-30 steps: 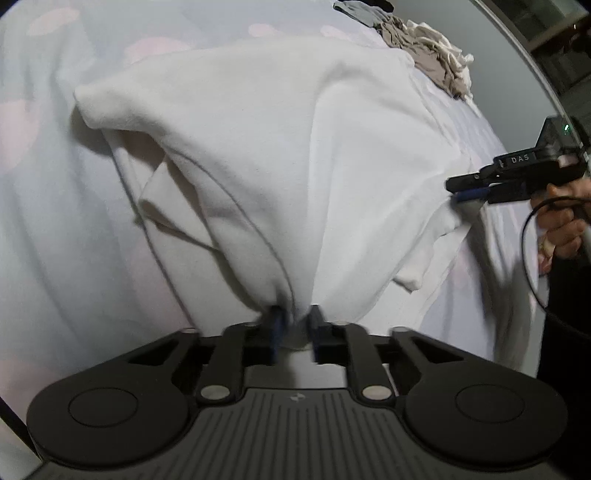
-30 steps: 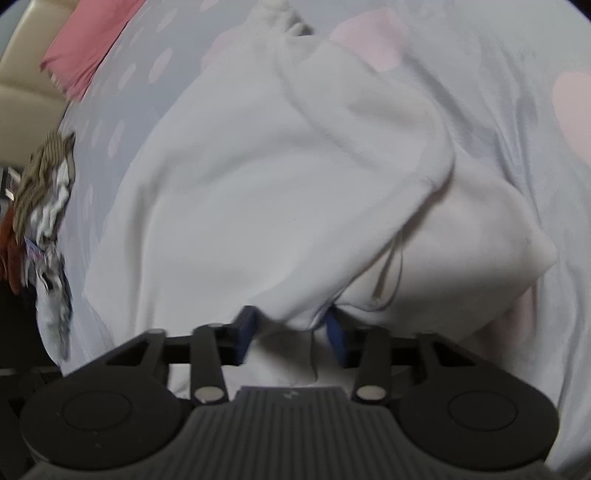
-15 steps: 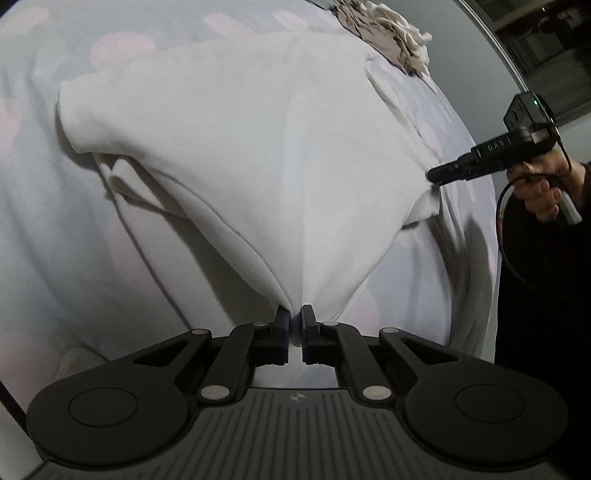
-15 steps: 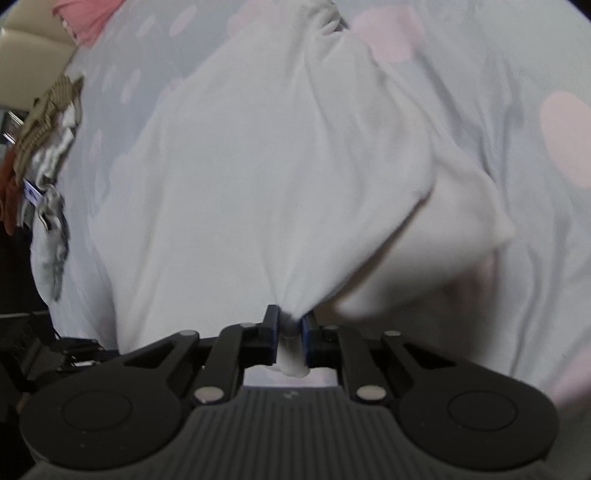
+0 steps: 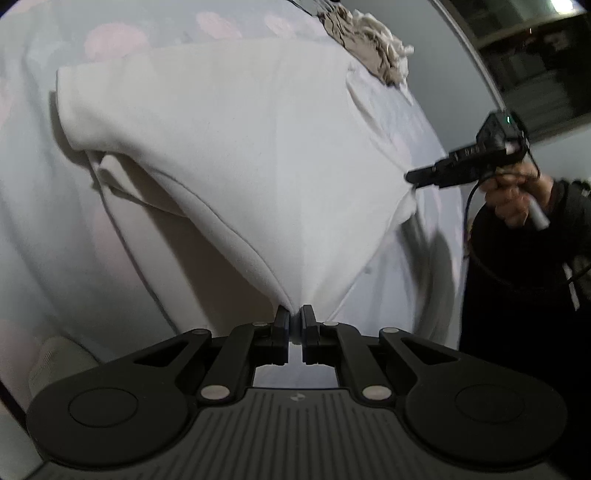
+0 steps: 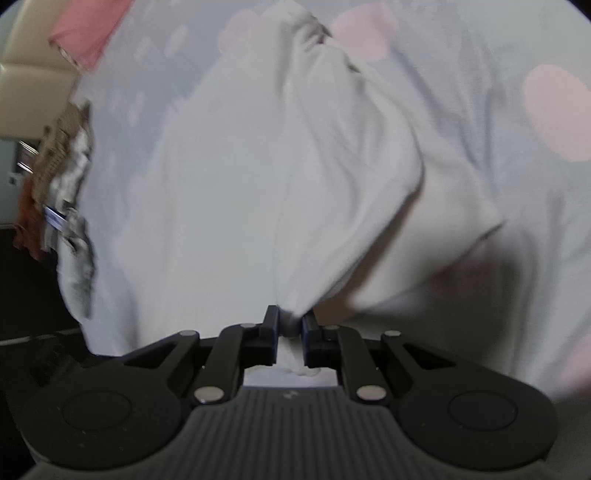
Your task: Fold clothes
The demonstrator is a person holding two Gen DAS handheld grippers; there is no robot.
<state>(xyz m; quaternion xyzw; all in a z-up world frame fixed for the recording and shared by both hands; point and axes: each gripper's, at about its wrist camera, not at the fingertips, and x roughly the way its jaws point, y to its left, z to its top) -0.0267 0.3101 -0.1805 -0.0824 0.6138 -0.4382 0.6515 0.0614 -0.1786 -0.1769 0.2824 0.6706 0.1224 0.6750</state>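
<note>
A white garment is stretched above a pale bedsheet with pink dots. My left gripper is shut on one corner of its edge, and the cloth fans away from the fingertips. My right gripper is shut on another corner, with a bunch of white cloth pinched between the fingers. The right gripper also shows in the left wrist view, held in a hand at the garment's right edge. A sleeve hangs under the lifted layer.
A beige and white heap of clothes lies at the far end of the bed, also in the right wrist view. A pink cloth lies at the upper left. The bed edge and dark floor are at the right.
Both grippers closed on the white garment's corners and lifted it; the cloth now hangs taut between them. The right gripper has moved up and away from the bed.
</note>
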